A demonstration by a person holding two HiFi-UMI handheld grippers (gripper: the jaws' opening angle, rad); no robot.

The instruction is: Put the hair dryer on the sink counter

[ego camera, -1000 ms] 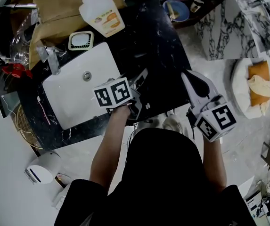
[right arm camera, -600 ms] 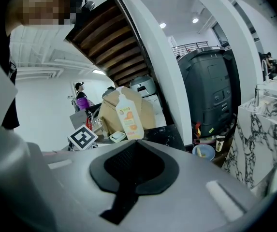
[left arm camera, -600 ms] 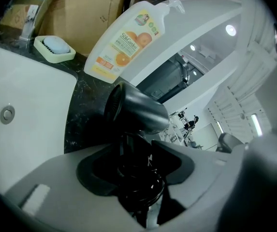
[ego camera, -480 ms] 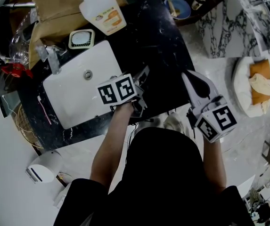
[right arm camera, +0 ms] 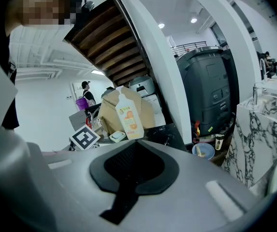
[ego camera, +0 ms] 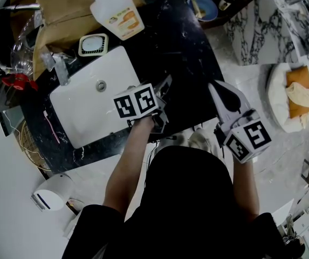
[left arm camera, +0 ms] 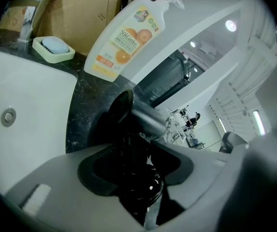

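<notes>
A dark hair dryer (left arm camera: 137, 114) lies on the black marble counter (ego camera: 181, 53), just right of the white sink (ego camera: 84, 107). Its barrel points away from me. My left gripper (left arm camera: 137, 178) reaches over the counter's near edge, and the dryer's handle and coiled cord sit between its jaws. The jaws have just been closing, but slivers of light still show beside the cord, so I read them as open. In the head view this left gripper (ego camera: 162, 104) hides most of the dryer. My right gripper (ego camera: 219, 93) hangs off the counter's right end, shut and empty, and its own view shows the right gripper (right arm camera: 133, 166) shut.
An orange-label soap bottle (ego camera: 116, 12) and a soap dish (ego camera: 93, 46) stand behind the sink by the faucet (ego camera: 57, 66). Brown cardboard (ego camera: 62, 4) fills the back. A blue bowl (ego camera: 203, 11), a marbled cabinet (ego camera: 273, 26) and a basket with orange cloth (ego camera: 294, 96) lie to the right.
My left gripper has edged slightly forward and right over the counter's edge. The right gripper has kept still.
</notes>
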